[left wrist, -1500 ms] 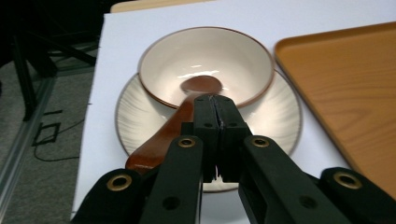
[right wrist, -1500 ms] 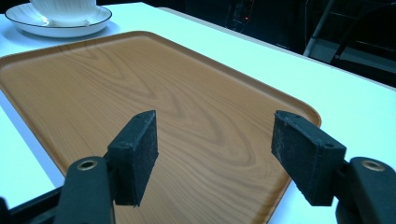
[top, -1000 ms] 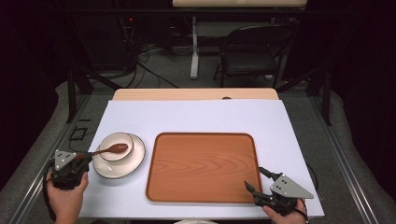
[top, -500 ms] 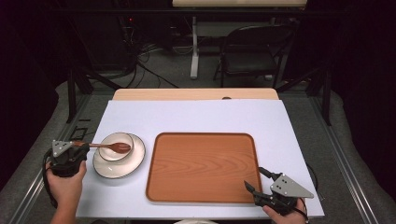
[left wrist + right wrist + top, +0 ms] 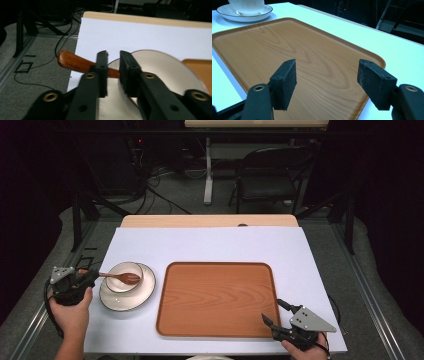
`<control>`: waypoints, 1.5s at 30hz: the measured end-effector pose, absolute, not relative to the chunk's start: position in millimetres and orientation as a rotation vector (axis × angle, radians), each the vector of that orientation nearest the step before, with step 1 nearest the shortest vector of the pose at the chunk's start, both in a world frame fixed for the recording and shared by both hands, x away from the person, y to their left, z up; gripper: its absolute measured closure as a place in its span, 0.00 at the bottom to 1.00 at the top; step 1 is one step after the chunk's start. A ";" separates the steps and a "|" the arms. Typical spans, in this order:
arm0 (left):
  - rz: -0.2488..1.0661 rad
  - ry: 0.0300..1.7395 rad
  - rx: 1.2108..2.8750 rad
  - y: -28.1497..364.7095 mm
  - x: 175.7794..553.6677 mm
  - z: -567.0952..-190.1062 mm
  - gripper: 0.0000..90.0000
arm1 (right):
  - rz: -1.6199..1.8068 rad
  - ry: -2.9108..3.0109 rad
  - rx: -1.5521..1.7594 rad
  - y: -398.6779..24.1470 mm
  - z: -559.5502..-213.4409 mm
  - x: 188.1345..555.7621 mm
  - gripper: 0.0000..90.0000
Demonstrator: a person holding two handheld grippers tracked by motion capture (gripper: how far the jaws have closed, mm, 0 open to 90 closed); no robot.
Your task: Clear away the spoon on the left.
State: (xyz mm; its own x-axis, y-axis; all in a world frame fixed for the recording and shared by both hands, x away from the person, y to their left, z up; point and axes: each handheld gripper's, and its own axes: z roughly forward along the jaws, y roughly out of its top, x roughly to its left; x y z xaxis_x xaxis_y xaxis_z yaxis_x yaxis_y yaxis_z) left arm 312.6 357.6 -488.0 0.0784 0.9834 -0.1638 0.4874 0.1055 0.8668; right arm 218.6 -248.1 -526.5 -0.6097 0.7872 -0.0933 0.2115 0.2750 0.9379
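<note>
So the left gripper (image 5: pixel 85 279) sits at the left edge of the white table (image 5: pixel 210 245), and its two black jaws are pinched onto the handle of a wooden spoon (image 5: pixel 120 277). In the left gripper view you can see the handle (image 5: pixel 75 62) pass right between the jaws, with the butt end sticking out to one side past the table edge, over the grey floor (image 5: pixel 32 72). The spoon's head lies across a small white bowl (image 5: pixel 125 276), and that bowl sits on a white saucer (image 5: pixel 127 295) just beside the left gripper. From the high view I can't really tell whether the spoon's head is touching the bowl or hanging just above it, it's too small there.

The wooden tray (image 5: pixel 217 300) lies in the middle of the table, right next to the saucer but not touching it as far as I can see, and it's bare.

The right gripper (image 5: pixel 277 317) is down at the near right corner of the tray, held in the person's right hand (image 5: pixel 302 351). Its jaws are spread wide with nothing between them, and in the right gripper view they hang over the tray's corner (image 5: pixel 367 56) with the bowl and saucer (image 5: pixel 244 11) way off at the far end
</note>
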 end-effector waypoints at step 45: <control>0.529 1.674 1.201 369.2 329.4 -521.3 0.50 | 1.335 1.993 0.897 -248.7 -526.5 218.5 0.35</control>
State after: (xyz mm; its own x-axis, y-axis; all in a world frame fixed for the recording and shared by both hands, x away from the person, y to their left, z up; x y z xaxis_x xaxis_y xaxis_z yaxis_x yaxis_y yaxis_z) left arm 329.4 369.2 -521.3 -0.0411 0.8904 -0.4533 0.4679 0.4180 0.7787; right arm 218.5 -248.7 -526.5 -0.6109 0.7864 -0.0916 0.2150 0.2761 0.9368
